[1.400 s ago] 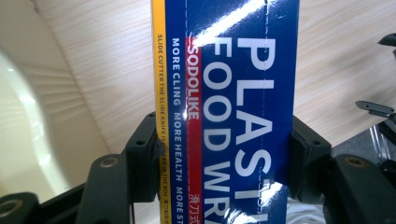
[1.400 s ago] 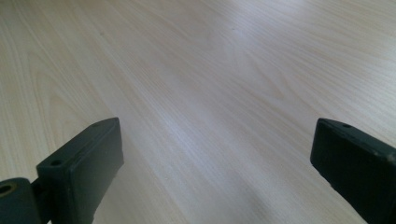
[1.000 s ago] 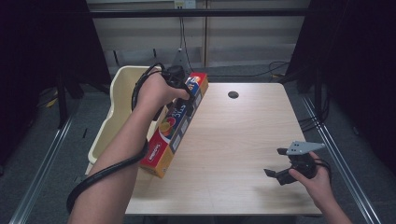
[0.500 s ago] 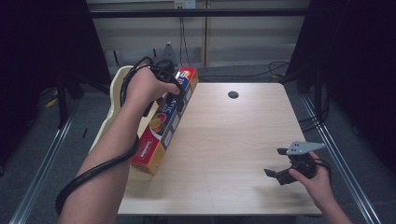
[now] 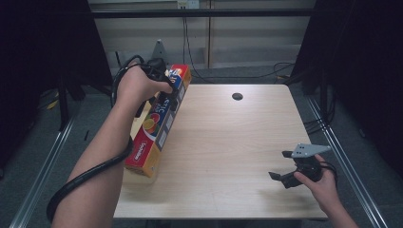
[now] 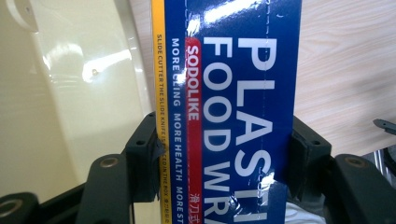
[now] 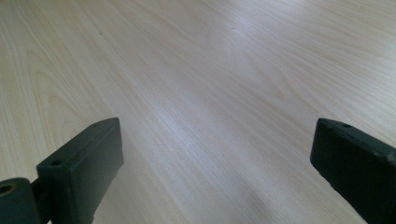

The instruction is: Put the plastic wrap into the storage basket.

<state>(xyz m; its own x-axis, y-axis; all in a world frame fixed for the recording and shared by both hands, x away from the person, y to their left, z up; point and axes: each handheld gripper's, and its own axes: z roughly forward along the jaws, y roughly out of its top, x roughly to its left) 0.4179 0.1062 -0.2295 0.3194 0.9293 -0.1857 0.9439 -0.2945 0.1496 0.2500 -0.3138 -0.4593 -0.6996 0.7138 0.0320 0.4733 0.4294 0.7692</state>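
While a cream plastic tub [image 5: 124, 71] sits off the bench's left edge, the left hand-held gripper [image 5: 164, 92] is clenched across the width of a long plastic food wrap box [image 5: 159, 124], one jaw pressed on each long side near its far end. The box's long axis runs from that grip back toward the person, its near end low over the wooden bench [image 5: 228, 142] at the left edge, the tub just beside it. Far right, well apart from the box, the right hand-held gripper [image 5: 285, 166] hovers with jaws spread and nothing between them, so the left hand is nearer.
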